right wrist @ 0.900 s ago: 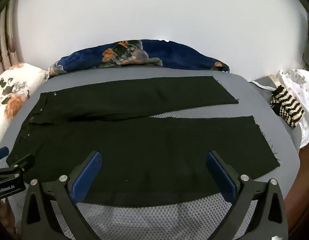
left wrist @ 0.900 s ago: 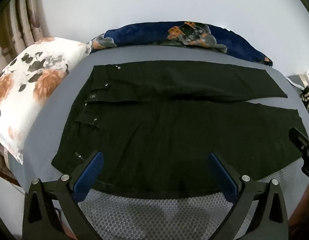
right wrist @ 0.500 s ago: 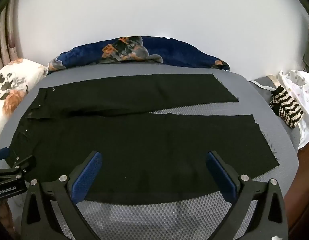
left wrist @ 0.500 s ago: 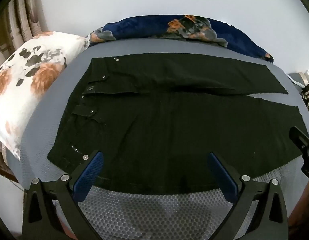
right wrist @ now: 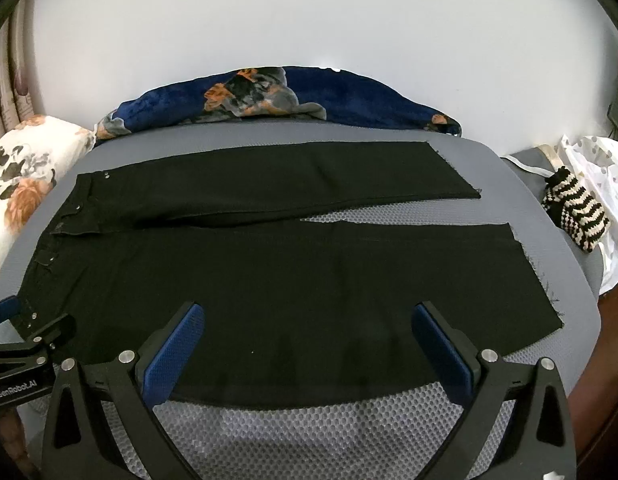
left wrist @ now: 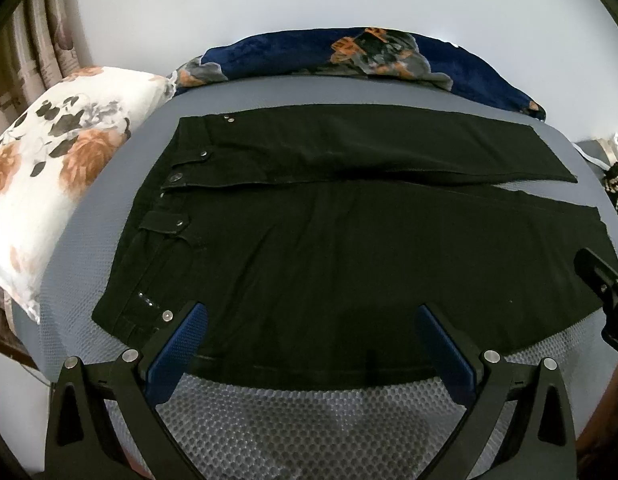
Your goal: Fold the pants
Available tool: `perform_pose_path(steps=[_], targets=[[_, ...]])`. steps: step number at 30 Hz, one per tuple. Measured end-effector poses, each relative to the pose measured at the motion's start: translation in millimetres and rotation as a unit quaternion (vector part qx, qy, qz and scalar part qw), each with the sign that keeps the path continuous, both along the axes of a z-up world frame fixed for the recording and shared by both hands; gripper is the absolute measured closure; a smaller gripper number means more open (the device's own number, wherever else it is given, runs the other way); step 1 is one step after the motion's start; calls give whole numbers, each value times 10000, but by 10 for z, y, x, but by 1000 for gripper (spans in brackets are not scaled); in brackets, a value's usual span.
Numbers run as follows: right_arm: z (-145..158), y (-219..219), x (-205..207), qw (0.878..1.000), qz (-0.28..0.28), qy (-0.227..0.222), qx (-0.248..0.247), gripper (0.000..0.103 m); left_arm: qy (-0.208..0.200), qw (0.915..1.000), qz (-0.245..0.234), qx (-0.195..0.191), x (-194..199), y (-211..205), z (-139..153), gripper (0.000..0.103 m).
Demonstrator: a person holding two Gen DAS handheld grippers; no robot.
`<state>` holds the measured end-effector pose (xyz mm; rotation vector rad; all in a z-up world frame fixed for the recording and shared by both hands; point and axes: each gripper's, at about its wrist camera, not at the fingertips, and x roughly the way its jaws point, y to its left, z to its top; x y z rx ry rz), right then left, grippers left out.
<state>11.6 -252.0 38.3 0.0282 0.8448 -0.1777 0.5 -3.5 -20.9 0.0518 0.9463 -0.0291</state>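
Observation:
Black pants [left wrist: 329,240] lie flat on a grey mesh bed [left wrist: 301,420], waistband to the left, both legs spread to the right; they also show in the right wrist view [right wrist: 269,272]. My left gripper [left wrist: 309,320] is open and empty, hovering over the near edge of the pants by the waist end. My right gripper [right wrist: 309,320] is open and empty over the near leg. Each gripper shows at the edge of the other's view, the right one [left wrist: 605,284] and the left one [right wrist: 25,344].
A white floral pillow [left wrist: 49,176] lies left of the waistband. A blue floral blanket [right wrist: 277,96] runs along the wall behind the pants. A striped knit item [right wrist: 577,216] and a white plastic bag [right wrist: 605,168] sit at the right bed edge.
Both grippers have risen and pulled back slightly; the pants sit a little lower and farther in each view. The jaws stay open. The pants have not moved.

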Motion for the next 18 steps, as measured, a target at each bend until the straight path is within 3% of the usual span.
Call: perform_pose_path(steps=[18], targets=[[-67, -121, 31, 9994, -278, 206, -61, 1, 47, 9997, 235, -30, 2, 105, -32, 1]])
